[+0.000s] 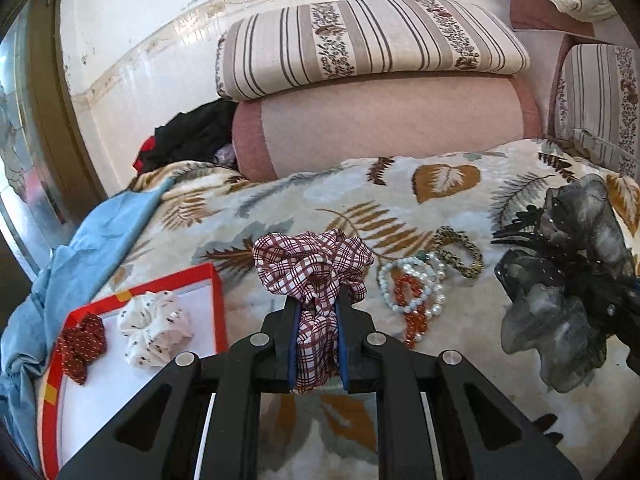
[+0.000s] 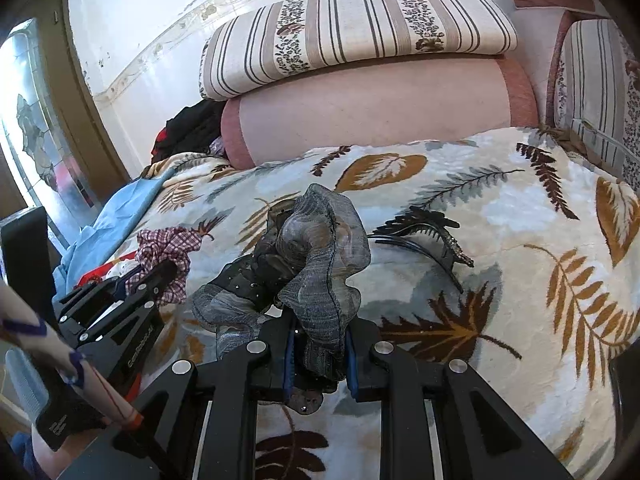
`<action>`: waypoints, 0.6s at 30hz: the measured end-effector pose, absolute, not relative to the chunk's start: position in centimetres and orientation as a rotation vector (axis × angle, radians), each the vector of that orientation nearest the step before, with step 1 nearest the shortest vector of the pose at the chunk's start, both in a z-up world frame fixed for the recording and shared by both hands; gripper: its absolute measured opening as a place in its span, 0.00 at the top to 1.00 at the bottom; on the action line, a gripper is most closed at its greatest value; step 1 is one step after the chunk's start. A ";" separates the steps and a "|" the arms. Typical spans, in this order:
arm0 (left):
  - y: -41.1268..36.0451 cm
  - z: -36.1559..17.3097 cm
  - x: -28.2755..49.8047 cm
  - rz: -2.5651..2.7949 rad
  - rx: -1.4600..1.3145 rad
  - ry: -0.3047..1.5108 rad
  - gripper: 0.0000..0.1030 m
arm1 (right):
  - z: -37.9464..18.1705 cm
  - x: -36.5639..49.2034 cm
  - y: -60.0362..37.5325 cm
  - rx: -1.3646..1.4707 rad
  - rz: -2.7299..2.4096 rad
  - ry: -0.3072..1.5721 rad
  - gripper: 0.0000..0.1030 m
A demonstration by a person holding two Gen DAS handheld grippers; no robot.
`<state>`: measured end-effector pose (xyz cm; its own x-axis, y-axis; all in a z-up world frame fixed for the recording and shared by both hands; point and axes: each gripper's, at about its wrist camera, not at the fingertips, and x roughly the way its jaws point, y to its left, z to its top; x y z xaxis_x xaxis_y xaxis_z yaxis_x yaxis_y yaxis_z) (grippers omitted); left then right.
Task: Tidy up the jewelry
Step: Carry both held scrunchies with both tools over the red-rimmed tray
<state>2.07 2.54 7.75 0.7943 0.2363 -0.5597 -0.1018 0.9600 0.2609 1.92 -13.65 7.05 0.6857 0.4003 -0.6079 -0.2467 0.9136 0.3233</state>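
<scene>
Mid-sorting: the left gripper [image 1: 316, 320] pinches the plaid scrunchie [image 1: 312, 264] above the blanket [image 1: 440, 184], the right gripper [image 2: 320, 344] clamps the grey organza bow [image 2: 316, 248]; next, carry the scrunchie toward eight o'clock into the red tray [image 1: 218, 300]

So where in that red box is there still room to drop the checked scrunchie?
The red box has bare white floor along its near side, below the white scrunchie and the red dotted scrunchie, which fill the far part. On the blanket, the bracelets crowd the spot right of the checked scrunchie that the left gripper holds.
</scene>
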 end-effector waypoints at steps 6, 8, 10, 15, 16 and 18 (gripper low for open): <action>3.0 8.0 2.1 0.227 0.223 0.613 0.85 | 7.3 1.5 -13.0 0.212 0.391 0.720 0.80; 3.3 8.3 2.0 0.236 0.219 0.609 0.85 | 7.5 1.3 -12.8 0.214 0.404 0.718 0.80; 3.7 8.8 1.7 0.247 0.211 0.600 0.85 | 7.7 1.2 -12.5 0.214 0.416 0.714 0.80; 4.9 10.1 0.5 0.269 0.202 0.572 0.83 | 8.2 0.7 -11.3 0.211 0.446 0.709 0.80; 5.4 10.3 0.3 0.277 0.201 0.567 0.83 | 8.3 0.5 -11.0 0.217 0.453 0.711 0.80; 6.7 10.7 -0.3 0.295 0.194 0.563 0.83 | 8.6 0.2 -10.5 0.231 0.461 0.713 0.80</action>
